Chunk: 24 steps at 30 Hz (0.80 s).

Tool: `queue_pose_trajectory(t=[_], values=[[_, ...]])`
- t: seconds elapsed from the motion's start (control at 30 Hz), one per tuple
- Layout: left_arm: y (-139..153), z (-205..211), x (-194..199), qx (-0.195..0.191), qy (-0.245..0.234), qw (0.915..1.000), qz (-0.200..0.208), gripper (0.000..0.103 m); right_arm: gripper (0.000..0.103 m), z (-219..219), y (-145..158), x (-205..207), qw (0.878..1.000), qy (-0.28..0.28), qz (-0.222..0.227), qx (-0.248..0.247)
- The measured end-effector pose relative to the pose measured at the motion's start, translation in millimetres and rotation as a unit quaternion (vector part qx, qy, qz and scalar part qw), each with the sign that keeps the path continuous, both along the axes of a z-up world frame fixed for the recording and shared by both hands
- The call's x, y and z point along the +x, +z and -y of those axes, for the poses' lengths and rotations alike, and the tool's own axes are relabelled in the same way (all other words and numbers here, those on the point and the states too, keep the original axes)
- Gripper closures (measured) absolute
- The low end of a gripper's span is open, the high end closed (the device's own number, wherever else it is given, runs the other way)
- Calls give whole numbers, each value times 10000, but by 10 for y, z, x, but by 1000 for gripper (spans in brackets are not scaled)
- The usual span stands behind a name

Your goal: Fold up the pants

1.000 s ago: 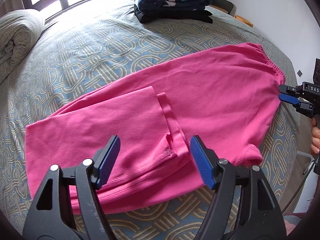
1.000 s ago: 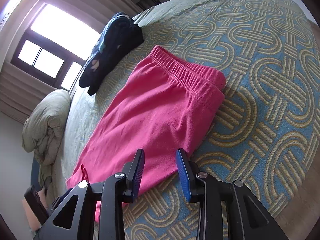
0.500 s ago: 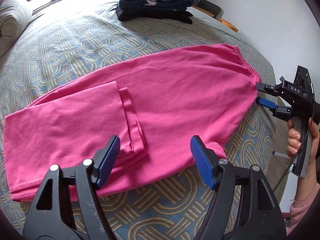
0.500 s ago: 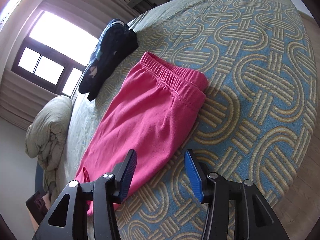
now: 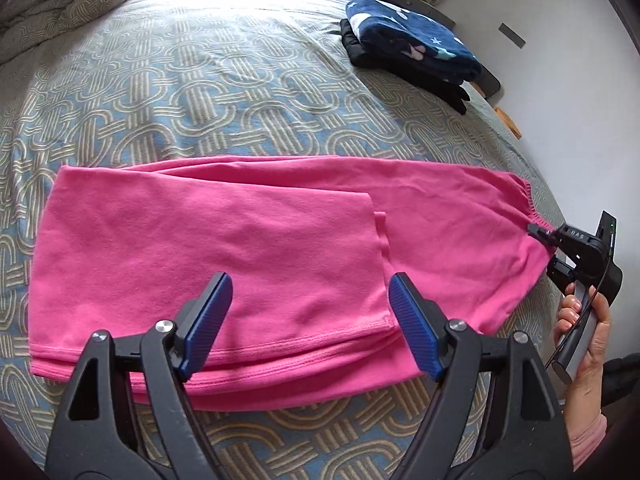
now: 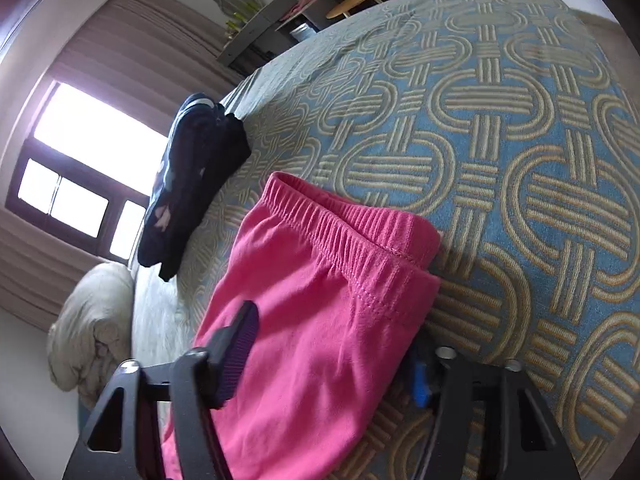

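Both wrist views look steeply down, close, sharing the pants [image 5: 280, 248].

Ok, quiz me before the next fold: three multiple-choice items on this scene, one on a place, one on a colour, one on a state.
1. Where is the folded dark clothes pile?
A. on the bedspread beyond the pants
B. on the pants
C. on the floor

2. What colour are the pants?
A. navy
B. pink
C. grey

3. How does the right gripper stand?
A. open, clear of the cloth
B. shut on the waistband end
C. shut on a leg hem

Answers: 1 A, it lies on the patterned bedspread, apart from the pants. 2 B, bright pink throughout. 3 B, its jaws have just been closing and now pinch the elastic waistband corner; the left gripper hovers open.
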State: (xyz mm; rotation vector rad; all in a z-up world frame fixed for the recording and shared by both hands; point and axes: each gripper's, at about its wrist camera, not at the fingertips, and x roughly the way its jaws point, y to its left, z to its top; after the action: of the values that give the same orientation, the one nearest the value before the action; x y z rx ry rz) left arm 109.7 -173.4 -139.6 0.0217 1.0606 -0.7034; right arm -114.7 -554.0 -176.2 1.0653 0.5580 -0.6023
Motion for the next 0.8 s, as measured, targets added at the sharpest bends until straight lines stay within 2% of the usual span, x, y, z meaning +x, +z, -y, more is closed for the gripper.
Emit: queue_pose_trajectory(t=[0.03,0.13,0.2,0.27,0.33,0.4,0.47,0.53,0.63,0.67,0.7,0.73,0.8], values=[[5,-31,21,-29,39,10000,-13,23,97,-6,26,71,9996,131,-217,-99],[-1,-130,84,-187,167,9996,-124,23,97,-110,198,159,9980,226,-376,-447],[-16,-178,126,-270,243,9991,-220,23,97,-323,440,281,9909,471,-510,-1150],[-28,-214,161,-309,289,9987,-281,23,97,-631,672,456,9778,959,-521,-1789],[-22,-261,183,-386,335,9983,-278,23,97,-1038,861,656,9567,1555,-489,-2411],[-17,-327,202,-482,378,9977,-304,23,97,-1488,960,841,9290,2204,-432,-2940],[-26,-402,231,-555,451,9967,-387,23,97,-1947,954,996,8997,2916,-340,-3232],[-61,-471,268,-627,541,9951,-539,22,97,-2369,824,1130,8714,3600,-327,-3317],[-116,-557,291,-786,598,9922,-765,22,97,-2901,497,1249,8270,4363,-665,-3481],[-127,-566,282,-836,571,9915,-819,22,97,-2998,402,1271,8183,4493,-765,-3503],[-133,-568,270,-887,530,9908,-876,22,97,-3053,320,1289,8151,4576,-862,-3445],[-131,-559,253,-963,467,9898,-943,22,96,-3062,263,1295,8176,4579,-935,-3363],[-102,-512,211,-1200,242,9864,-1101,22,96,-3010,210,1293,8290,4528,-957,-3141]])
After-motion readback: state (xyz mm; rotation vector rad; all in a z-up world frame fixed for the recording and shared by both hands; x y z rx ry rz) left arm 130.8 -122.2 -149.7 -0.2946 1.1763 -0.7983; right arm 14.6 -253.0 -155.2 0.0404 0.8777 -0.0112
